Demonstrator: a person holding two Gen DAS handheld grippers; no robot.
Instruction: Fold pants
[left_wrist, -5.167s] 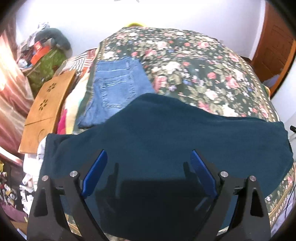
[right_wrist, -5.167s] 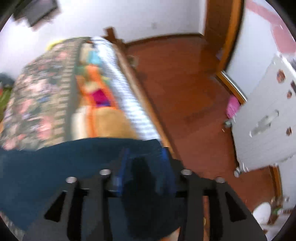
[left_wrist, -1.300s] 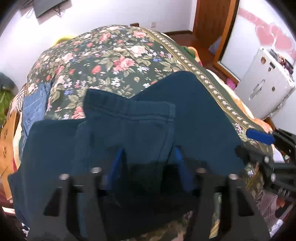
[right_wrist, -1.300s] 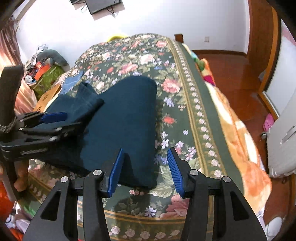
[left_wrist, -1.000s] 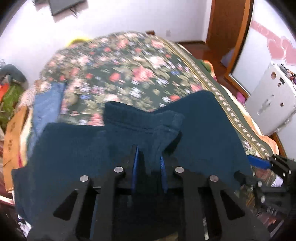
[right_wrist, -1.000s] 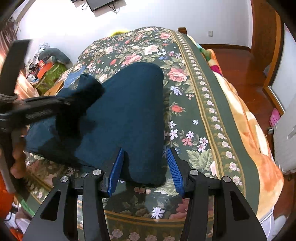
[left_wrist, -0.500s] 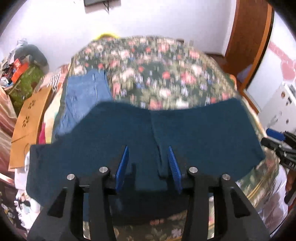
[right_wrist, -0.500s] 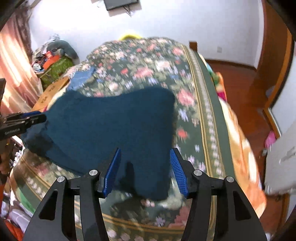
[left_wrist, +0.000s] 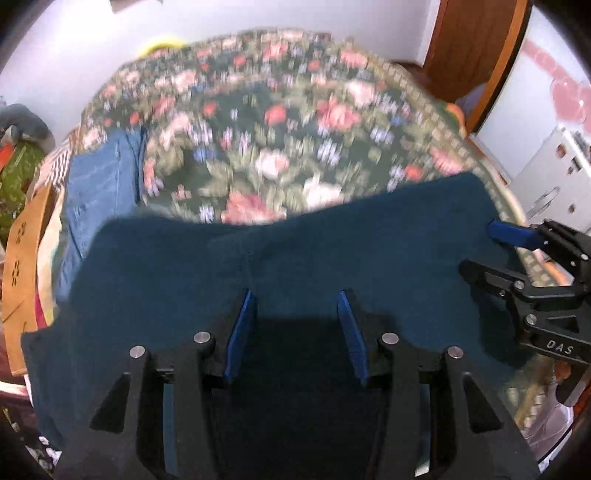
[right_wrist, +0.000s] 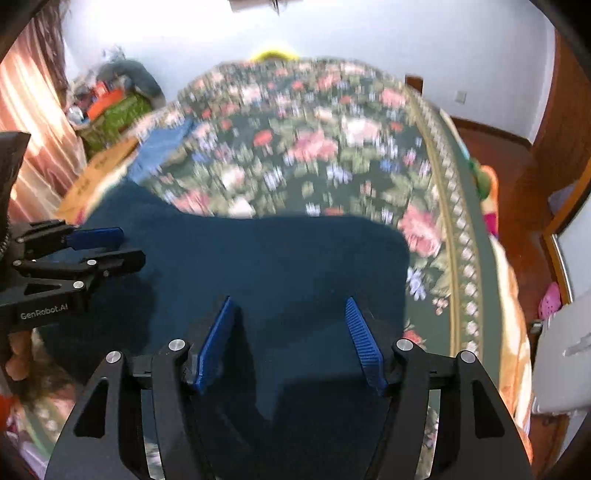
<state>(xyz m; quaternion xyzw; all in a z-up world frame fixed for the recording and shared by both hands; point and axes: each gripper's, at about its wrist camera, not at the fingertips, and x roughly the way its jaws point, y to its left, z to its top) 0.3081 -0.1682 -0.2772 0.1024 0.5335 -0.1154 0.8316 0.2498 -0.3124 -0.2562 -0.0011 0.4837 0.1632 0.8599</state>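
Note:
The dark teal pants lie spread flat across the near edge of the floral bed, partly folded, with a fold seam running down the middle. They also show in the right wrist view. My left gripper is open and empty just above the pants' middle. My right gripper is open and empty above the pants' right part. Each gripper shows in the other's view: the right one at the pants' right end, the left one at the left.
Folded blue jeans lie on the bed's left side beside a wooden board. A pile of clutter stands at the far left. A white cabinet and a wooden door are to the right of the bed.
My left gripper let go of the pants fabric it had pinched and opened wider. The pants now lie flatter on the bed. Both grippers have moved, and the views are blurred.

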